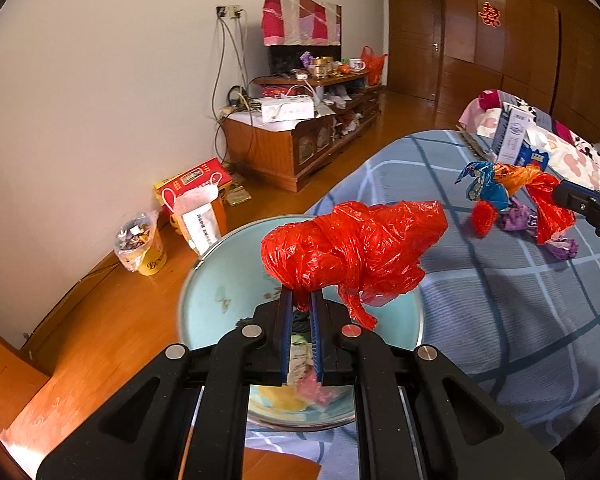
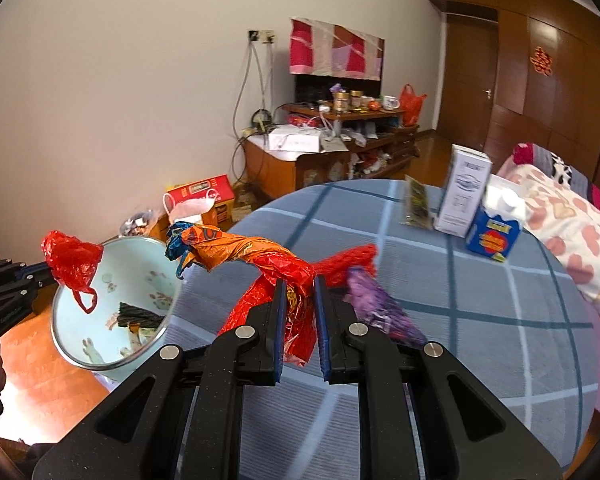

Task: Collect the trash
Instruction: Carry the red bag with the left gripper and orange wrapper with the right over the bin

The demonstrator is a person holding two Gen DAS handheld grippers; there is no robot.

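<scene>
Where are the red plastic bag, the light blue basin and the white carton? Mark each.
red plastic bag (image 1: pixel 352 248): left wrist view, middle of the crumpled bundle above the left gripper's fingers.
light blue basin (image 2: pixel 140 248): right wrist view, bare inner wall near the upper rim.
white carton (image 2: pixel 462 196): right wrist view, centre of its front face.

The crumpled plastic bag (image 1: pixel 352 248) is showing bright red. The bundle of wrappers (image 2: pixel 260 264) is mixing orange, red, blue and purple. The basin (image 2: pixel 112 280) is showing pale blue-green inside, with a silvery rim. The bedspread (image 2: pixel 460 320) is wearing a grey-blue check with white and dark blue lines. The pillow (image 2: pixel 572 224) is showing pink hearts on white. The carton (image 2: pixel 494 236) is blue with a yellow and red label. The fingers (image 1: pixel 286 320) are carrying blue pads on black arms.
</scene>
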